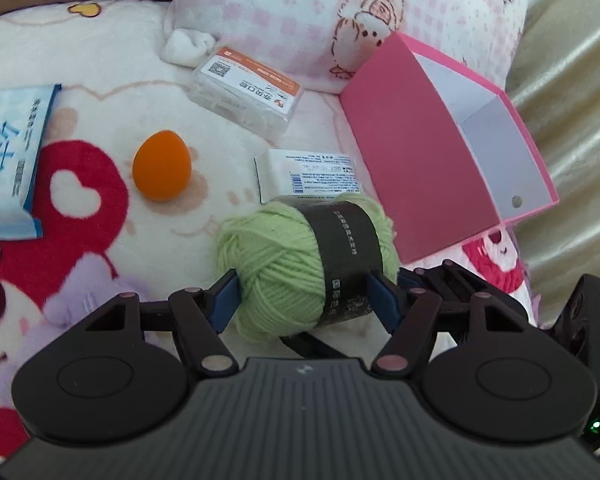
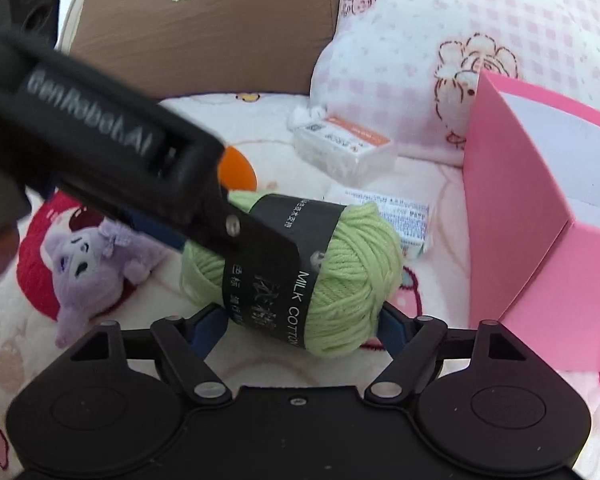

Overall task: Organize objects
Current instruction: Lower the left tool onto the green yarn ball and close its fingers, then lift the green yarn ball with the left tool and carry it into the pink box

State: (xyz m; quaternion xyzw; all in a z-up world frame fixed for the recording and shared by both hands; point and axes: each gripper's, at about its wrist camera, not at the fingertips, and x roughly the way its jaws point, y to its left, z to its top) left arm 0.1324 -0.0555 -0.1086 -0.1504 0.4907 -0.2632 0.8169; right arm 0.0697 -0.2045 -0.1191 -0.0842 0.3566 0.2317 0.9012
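A green yarn ball (image 1: 296, 264) with a black paper band sits between the blue pads of my left gripper (image 1: 304, 296), which is shut on it just above the blanket. In the right wrist view the same yarn ball (image 2: 340, 276) lies between the pads of my right gripper (image 2: 300, 330), which also presses on it; the left gripper's black arm (image 2: 112, 152) crosses in from the upper left. An open pink box (image 1: 452, 152) with a white inside stands to the right and also shows in the right wrist view (image 2: 540, 224).
On the cartoon blanket lie an orange sponge egg (image 1: 162, 166), a clear plastic box with an orange label (image 1: 248, 92), a small white packet (image 1: 308, 174), a blue tissue pack (image 1: 8, 160) and a purple plush toy (image 2: 88, 264). A pink checked pillow (image 1: 340, 12) lies behind.
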